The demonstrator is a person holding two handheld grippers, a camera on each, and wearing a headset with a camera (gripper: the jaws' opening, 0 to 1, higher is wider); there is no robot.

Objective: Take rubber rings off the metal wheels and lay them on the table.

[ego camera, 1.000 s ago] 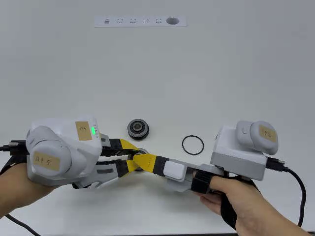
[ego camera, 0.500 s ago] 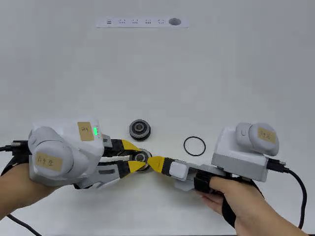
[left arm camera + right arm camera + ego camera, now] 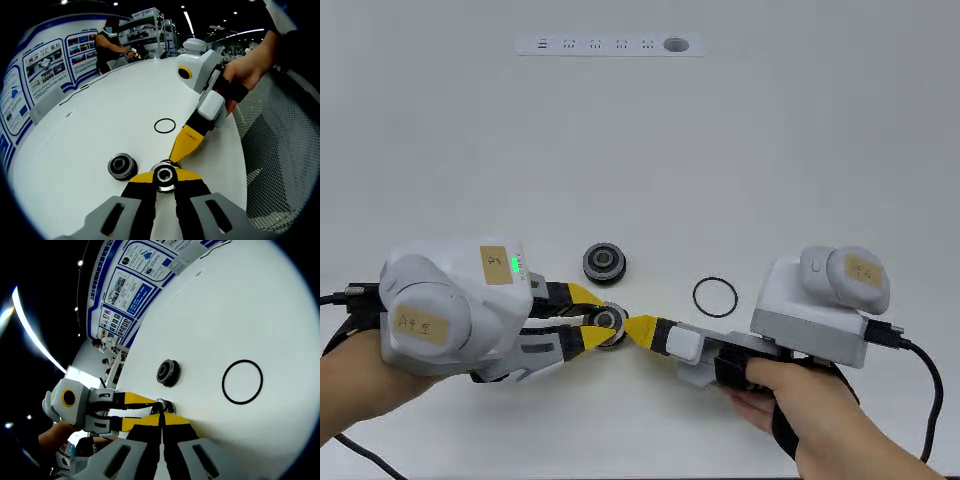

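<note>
A small metal wheel (image 3: 611, 320) (image 3: 164, 175) sits between the yellow jaws of my left gripper (image 3: 594, 320) (image 3: 164, 178), which is shut on it just above the table. My right gripper (image 3: 634, 328) (image 3: 161, 416) is shut, and its yellow tips touch the wheel's (image 3: 163, 406) right edge. Whether they pinch its rubber ring cannot be made out. A second wheel (image 3: 603, 262) (image 3: 122, 166) (image 3: 168, 372) with its black ring on lies flat just behind. One loose black rubber ring (image 3: 715, 296) (image 3: 164, 125) (image 3: 242, 381) lies on the white table to the right.
A white power strip (image 3: 610, 45) lies at the far edge of the table (image 3: 770, 170). In the left gripper view the table's near edge runs along the right side, with a mesh chair beyond it. Black cables trail from both grippers.
My right gripper has drawn back to the right; its jaws lay over the held wheel before and now only the tips meet its edge. The left gripper holds still.
</note>
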